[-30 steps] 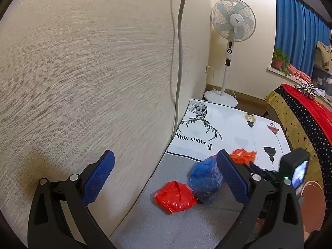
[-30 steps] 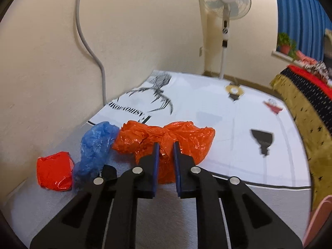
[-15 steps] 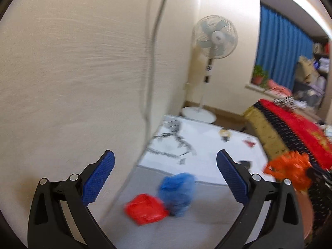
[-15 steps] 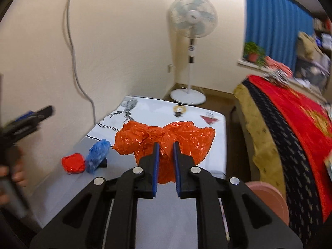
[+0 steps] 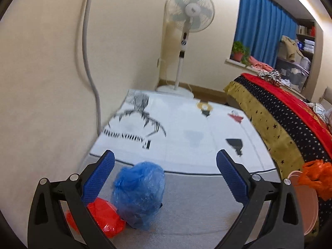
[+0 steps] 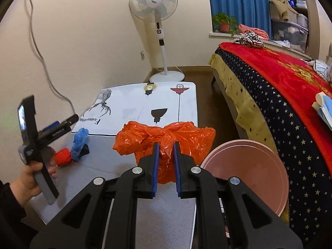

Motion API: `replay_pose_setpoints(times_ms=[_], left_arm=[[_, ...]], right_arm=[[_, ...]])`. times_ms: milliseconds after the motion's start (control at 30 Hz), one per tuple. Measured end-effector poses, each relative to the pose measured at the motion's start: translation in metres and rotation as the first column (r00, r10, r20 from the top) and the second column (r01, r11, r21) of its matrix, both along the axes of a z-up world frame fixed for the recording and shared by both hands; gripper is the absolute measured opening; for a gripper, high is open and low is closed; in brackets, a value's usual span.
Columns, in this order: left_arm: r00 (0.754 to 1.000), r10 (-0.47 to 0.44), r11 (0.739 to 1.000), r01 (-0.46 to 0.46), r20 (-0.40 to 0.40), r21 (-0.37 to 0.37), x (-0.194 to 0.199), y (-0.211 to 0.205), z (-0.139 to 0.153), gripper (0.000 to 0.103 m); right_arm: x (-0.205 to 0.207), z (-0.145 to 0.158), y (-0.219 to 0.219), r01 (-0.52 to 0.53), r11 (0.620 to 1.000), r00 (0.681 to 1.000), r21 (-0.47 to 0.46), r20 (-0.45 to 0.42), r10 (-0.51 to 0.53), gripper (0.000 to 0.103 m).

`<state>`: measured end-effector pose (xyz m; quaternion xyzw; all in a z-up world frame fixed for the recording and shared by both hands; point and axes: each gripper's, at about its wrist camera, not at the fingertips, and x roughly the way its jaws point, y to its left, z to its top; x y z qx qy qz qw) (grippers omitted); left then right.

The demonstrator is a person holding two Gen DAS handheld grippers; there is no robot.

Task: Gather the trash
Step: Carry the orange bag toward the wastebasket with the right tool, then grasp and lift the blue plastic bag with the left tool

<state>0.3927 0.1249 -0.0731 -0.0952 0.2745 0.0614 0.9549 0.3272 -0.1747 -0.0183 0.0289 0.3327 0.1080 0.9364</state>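
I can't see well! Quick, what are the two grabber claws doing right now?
Left gripper: open, holding nothing, with the blue bag lying ahead of it.
Right gripper: closed on the orange bag.

A white pedestal fan stands beside blue curtains.

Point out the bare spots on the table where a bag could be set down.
Free: the grey mat right of the blue bag, and the printed white cloth beyond. Crowded: the wall corner, where the red bag touches the blue one.
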Motion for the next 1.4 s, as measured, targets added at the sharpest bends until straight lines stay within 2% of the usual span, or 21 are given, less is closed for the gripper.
replay_pose_setpoints(times_ms=[200,400,567,633,700,800,833,867,900,1067,1233,1400], left_arm=[[0.997,0.037,0.999,-0.036,-0.068,0.023,0.013,0.015,-0.033,0.088],[0.995,0.021,0.999,-0.016,-0.098,0.051,0.013,0.018,-0.047,0.079],[0.993,-0.018,0.997,0.027,-0.113,0.074,0.014,0.015,-0.056,0.056],[0.992,-0.027,0.996,0.037,-0.12,0.08,0.014,0.014,-0.059,0.054],[0.992,-0.029,0.997,0.037,-0.121,0.068,0.015,0.016,-0.06,0.046],[0.992,-0.034,0.999,0.039,-0.123,0.034,0.016,0.021,-0.061,0.028],[0.992,-0.045,0.999,0.048,-0.121,0.018,0.016,0.022,-0.061,0.01],[0.992,-0.054,0.998,0.055,-0.116,0.007,0.016,0.023,-0.061,0.001],[0.993,-0.055,0.998,0.056,-0.108,0.003,0.015,0.024,-0.06,0.001],[0.998,-0.047,0.999,0.047,-0.051,-0.009,0.008,0.027,-0.039,0.0],[0.997,-0.068,0.996,0.071,0.038,-0.061,-0.007,0.03,0.011,0.0],[0.988,-0.141,0.99,0.143,0.067,-0.017,-0.03,0.003,0.059,0.0]], right_arm=[[0.001,0.0,-0.001,-0.008,1.0,1.0,-0.01,0.007,0.008,0.014],[0.002,0.0,0.0,-0.01,1.0,1.0,-0.01,-0.001,0.01,0.014],[0.003,-0.001,0.003,-0.018,1.0,1.0,-0.018,-0.005,0.017,0.014],[0.003,-0.002,0.003,-0.018,1.0,1.0,-0.02,-0.005,0.018,0.014],[0.004,-0.002,0.003,-0.018,1.0,1.0,-0.022,-0.007,0.018,0.014],[0.004,-0.002,0.004,-0.019,0.999,1.0,-0.025,-0.009,0.019,0.014],[0.004,-0.003,0.003,-0.019,0.999,1.0,-0.027,-0.009,0.019,0.014],[0.004,-0.003,0.004,-0.02,0.999,1.0,-0.029,-0.01,0.02,0.014],[0.004,-0.004,0.004,-0.02,0.999,1.0,-0.032,-0.009,0.02,0.014],[0.003,-0.005,0.004,-0.025,0.999,1.0,-0.043,-0.002,0.025,0.014],[0.001,-0.001,0.0,-0.023,0.999,1.0,-0.038,0.013,0.024,0.014],[-0.003,0.01,-0.007,-0.026,1.0,0.999,-0.01,0.04,0.027,0.014]])
